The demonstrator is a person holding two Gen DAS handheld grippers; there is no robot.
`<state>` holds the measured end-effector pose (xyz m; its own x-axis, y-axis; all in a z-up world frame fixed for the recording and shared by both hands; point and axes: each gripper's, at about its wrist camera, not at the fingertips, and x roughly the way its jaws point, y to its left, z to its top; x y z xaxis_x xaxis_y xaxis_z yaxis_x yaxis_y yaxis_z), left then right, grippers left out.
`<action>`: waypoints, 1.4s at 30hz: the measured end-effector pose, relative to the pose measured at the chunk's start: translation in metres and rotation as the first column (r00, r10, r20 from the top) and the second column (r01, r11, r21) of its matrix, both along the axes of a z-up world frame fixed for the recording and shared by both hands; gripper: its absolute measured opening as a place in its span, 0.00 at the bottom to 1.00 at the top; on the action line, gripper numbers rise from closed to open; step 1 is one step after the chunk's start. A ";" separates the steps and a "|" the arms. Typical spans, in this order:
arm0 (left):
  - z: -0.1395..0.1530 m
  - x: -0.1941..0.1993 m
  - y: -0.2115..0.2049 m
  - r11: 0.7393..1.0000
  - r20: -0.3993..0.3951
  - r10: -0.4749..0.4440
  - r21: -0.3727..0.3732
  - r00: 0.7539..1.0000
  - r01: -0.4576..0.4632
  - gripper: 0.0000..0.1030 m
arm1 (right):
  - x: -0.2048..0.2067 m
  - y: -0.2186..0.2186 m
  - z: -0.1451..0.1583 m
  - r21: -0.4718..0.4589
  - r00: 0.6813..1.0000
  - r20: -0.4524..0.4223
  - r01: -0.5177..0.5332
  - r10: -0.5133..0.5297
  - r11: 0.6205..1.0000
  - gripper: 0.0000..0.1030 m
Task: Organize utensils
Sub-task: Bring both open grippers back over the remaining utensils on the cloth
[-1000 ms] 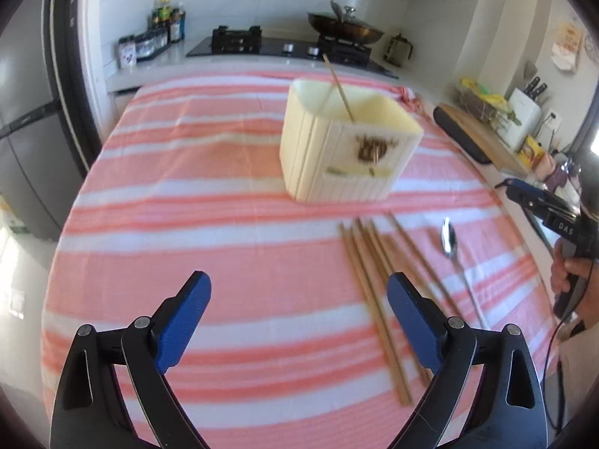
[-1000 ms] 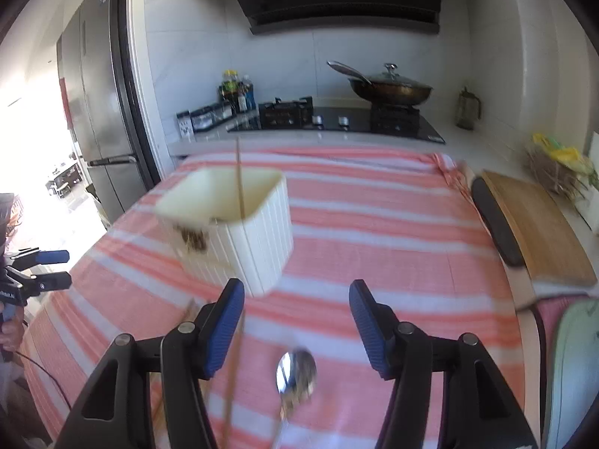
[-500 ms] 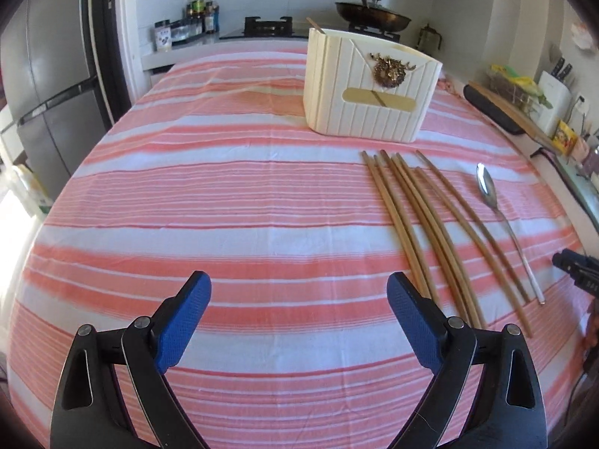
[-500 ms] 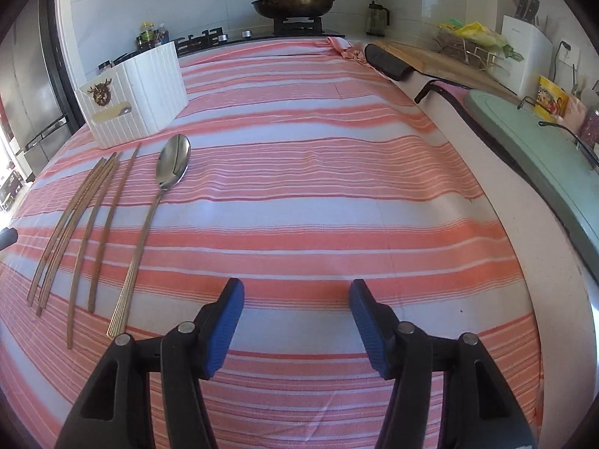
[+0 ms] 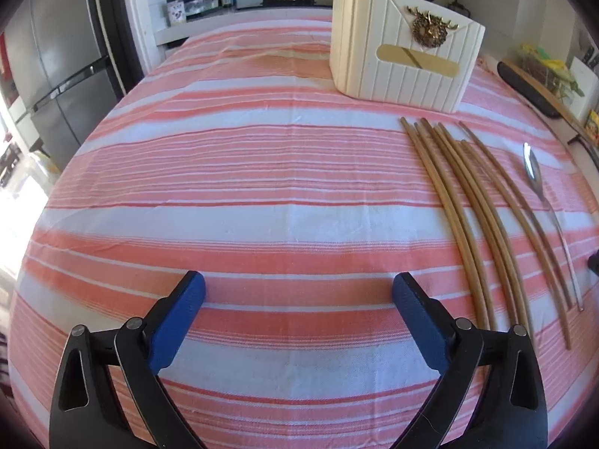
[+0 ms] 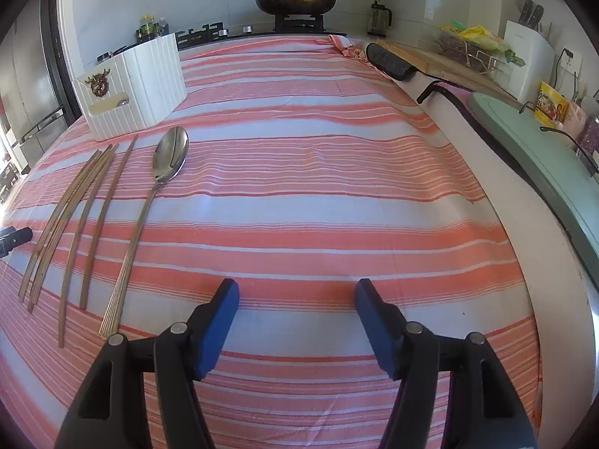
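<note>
A cream ribbed utensil holder (image 5: 404, 52) (image 6: 134, 86) stands at the far side of the striped cloth. Several wooden chopsticks (image 5: 471, 209) (image 6: 71, 217) lie side by side in front of it, and a metal spoon (image 5: 543, 202) (image 6: 164, 172) lies beside them. My left gripper (image 5: 298, 292) hovers low over bare cloth, left of the chopsticks, its jaws opening wide with nothing between them. My right gripper (image 6: 297, 292) hangs over bare cloth to the right of the spoon's handle, jaws also opening, nothing between them.
A red and white striped cloth (image 6: 337, 149) covers the counter. A stove with a lidded pan (image 6: 295, 0) stands behind it. A cutting board (image 6: 441, 60), a green tray (image 6: 543, 157) and a knife block (image 6: 528, 52) line the right side. A fridge (image 5: 56, 75) stands at the left.
Both grippers have sunk toward the cloth and tilted, so the holder, chopsticks and spoon now sit farther off. Both pairs of jaws stand slightly wider.
</note>
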<state>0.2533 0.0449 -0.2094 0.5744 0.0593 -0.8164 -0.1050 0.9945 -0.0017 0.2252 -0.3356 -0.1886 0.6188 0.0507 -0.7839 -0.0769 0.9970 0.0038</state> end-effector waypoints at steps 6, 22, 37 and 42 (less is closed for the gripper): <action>0.000 0.004 0.000 1.000 -0.024 0.005 -0.012 1.000 -0.005 1.00 | 0.000 0.000 0.000 0.000 1.000 0.000 0.001 -0.001 1.000 0.64; 0.001 0.000 -0.005 1.000 -0.008 0.029 -0.007 1.000 -0.029 1.00 | 0.000 0.000 0.000 0.000 1.000 0.000 0.000 0.000 1.000 0.65; 0.015 0.014 -0.030 0.991 0.036 -0.034 -0.130 0.999 0.038 1.00 | 0.000 0.000 0.000 0.001 1.000 0.000 -0.001 0.001 1.000 0.65; 0.006 0.019 -0.051 0.998 0.019 -0.060 -0.023 0.998 0.061 1.00 | 0.000 0.000 -0.001 0.001 1.000 0.000 -0.001 0.001 1.000 0.65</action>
<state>0.2720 -0.0063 -0.2036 0.5909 0.0049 -0.8067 -0.0445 0.9987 -0.0265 0.2247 -0.3359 -0.1891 0.6191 0.0523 -0.7836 -0.0779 0.9970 0.0050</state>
